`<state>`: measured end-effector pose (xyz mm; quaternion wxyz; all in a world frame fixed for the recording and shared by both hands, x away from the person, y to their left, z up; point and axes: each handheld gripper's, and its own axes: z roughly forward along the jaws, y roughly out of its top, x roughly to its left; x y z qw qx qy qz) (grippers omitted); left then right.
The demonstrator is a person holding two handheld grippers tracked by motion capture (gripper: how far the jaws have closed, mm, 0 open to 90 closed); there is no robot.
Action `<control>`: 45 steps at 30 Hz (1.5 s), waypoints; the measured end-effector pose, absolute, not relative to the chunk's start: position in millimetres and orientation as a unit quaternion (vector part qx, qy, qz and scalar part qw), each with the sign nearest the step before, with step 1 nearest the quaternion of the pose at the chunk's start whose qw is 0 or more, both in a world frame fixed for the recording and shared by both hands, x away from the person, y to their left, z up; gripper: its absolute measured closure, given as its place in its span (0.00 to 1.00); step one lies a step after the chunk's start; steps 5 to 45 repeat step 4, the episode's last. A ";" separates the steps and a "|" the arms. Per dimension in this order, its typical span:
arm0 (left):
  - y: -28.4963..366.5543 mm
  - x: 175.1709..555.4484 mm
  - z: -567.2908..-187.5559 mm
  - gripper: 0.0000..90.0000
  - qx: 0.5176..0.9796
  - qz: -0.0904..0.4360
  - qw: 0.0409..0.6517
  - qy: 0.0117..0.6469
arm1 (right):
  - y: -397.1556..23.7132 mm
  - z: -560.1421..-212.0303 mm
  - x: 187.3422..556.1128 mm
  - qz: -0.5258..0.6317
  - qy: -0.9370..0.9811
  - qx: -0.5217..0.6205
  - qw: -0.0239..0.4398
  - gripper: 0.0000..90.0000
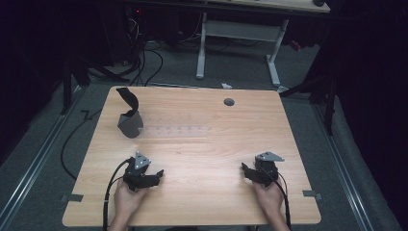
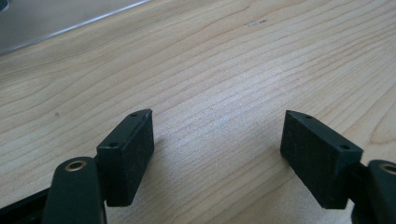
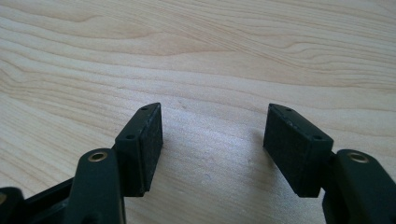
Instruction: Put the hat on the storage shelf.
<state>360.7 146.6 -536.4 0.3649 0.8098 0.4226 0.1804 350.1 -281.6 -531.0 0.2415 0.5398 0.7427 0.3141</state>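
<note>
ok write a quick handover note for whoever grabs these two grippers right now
Left gripper: open, holding nothing, low over the near left of the table.
Right gripper: open, holding nothing, low over the near right.
Things: a grey pouch with a black strap stands at the far left; a clear tray lies beside it, towards the middle.
Done: nothing handled as far as the pictures show.
Left: probably all of it; the pouch and tray look untouched.

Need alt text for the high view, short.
Two hands rest on the near edge of a wooden table, each holding an open black gripper, left gripper and right gripper, with nothing between the jaws. A grey scoop-like holder and a clear rack sit at the far left.
</note>
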 end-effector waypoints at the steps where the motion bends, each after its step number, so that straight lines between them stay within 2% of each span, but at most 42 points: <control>1: 146.6 360.8 -536.4 0.29 0.810 0.180 0.365 0.423 | -281.6 -531.0 350.2 0.314 0.743 0.540 0.242 0.42; 45: 146.5 360.7 -536.4 0.29 0.810 0.181 0.365 0.423 | -281.6 -531.0 350.2 0.314 0.743 0.540 0.241 0.42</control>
